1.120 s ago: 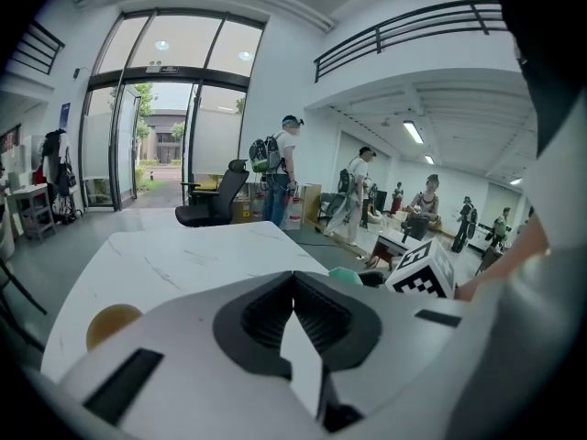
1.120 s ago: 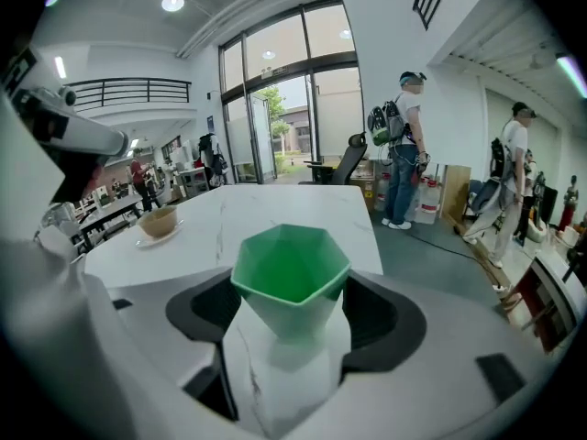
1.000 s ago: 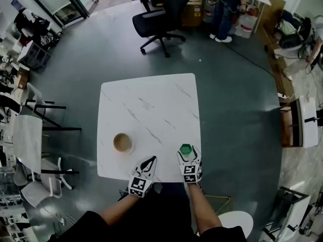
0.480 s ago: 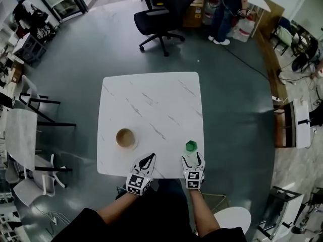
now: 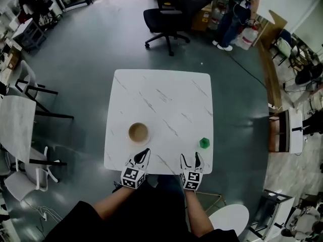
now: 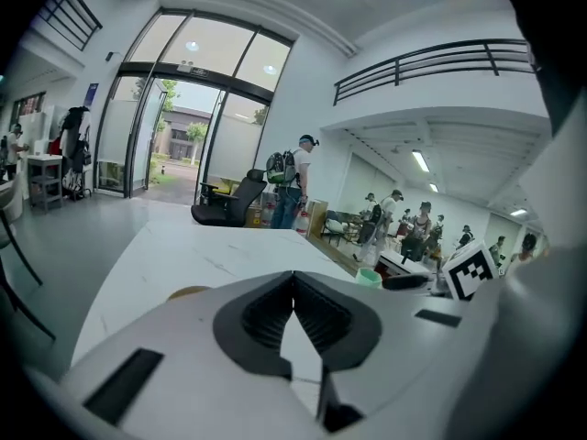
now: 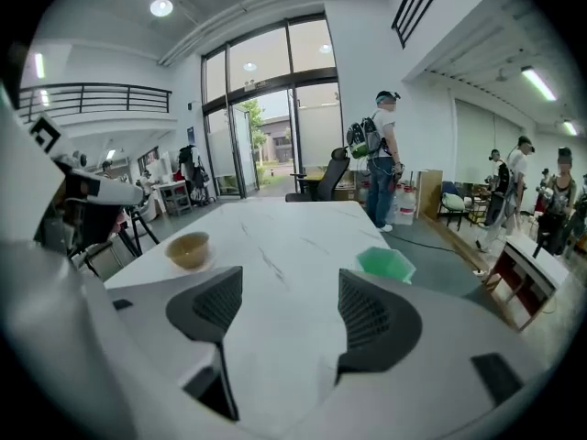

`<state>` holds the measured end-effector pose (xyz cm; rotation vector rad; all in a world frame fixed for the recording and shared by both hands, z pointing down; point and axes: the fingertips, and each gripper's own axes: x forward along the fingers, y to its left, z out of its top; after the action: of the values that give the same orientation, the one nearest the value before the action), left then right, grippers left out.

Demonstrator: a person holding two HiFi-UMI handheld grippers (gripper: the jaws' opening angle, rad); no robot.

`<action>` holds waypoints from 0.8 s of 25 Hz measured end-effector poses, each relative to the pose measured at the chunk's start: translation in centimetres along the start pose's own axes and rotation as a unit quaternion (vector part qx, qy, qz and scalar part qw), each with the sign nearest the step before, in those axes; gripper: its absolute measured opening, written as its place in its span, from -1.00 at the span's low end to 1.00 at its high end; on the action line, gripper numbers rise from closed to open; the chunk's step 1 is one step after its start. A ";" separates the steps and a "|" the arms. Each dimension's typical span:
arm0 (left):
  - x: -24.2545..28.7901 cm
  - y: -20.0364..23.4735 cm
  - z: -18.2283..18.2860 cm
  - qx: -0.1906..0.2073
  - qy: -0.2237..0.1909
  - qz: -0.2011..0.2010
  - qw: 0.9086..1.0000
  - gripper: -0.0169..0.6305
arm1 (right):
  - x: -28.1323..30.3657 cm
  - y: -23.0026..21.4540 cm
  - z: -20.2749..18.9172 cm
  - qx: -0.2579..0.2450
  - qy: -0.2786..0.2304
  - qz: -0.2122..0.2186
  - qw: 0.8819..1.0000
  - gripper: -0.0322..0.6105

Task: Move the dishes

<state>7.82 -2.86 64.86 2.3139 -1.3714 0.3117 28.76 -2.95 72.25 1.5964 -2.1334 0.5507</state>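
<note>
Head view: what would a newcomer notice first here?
A white marble table alone on the grey floor, bearing just two things: a tan bowl near its front left and a green cup by its right edge. At the near edge the left gripper has its jaws together and the right gripper its jaws apart, both empty.

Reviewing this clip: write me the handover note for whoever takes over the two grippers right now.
Left gripper: shut and empty, over the near edge of the white marble table, just short of the tan round bowl.
Right gripper: open and empty. The small green plastic cup stands ahead and to its right, apart from it.
Done: the cup, held in the right gripper a second ago, now stands free by the table's near right corner.
Left: the bowl is untouched. The pictures do not show where the dishes should end up.
</note>
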 end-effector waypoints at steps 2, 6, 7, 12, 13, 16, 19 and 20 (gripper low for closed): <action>-1.2 1.8 -0.1 -0.006 -0.002 0.007 1.000 -0.89 | 0.8 3.3 0.7 -0.003 -0.002 0.020 1.000 0.16; -3.1 5.2 -0.4 -0.019 -0.005 0.018 1.000 -0.89 | 2.4 9.4 1.9 -0.007 -0.001 0.060 0.998 0.02; -3.4 6.0 -0.4 -0.023 -0.006 0.021 1.000 -0.89 | 2.8 10.6 2.2 -0.007 0.000 0.072 0.997 -0.01; -4.5 9.6 -0.5 -0.044 -0.012 0.034 0.998 -0.89 | 5.0 14.9 3.4 -0.017 0.011 0.116 0.993 -0.55; -4.6 10.2 -0.5 -0.046 -0.012 0.034 0.998 -0.89 | 5.5 15.4 3.5 -0.017 0.016 0.117 0.993 -0.64; -4.8 11.4 -1.2 -0.071 0.008 0.018 0.997 -0.89 | 6.8 16.3 3.7 -0.004 0.036 0.114 0.993 -0.79; -4.6 12.5 -1.9 -0.100 0.029 0.003 0.995 -0.89 | 8.4 16.8 3.7 0.011 0.063 0.107 0.992 -0.84; -4.5 12.9 -2.0 -0.100 0.034 0.000 0.994 -0.89 | 9.0 17.1 3.7 0.017 0.071 0.107 0.992 -0.84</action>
<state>-5.59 -3.83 68.04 2.1205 -1.3075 0.2396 9.70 -7.59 72.98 1.3098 -2.2109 0.7485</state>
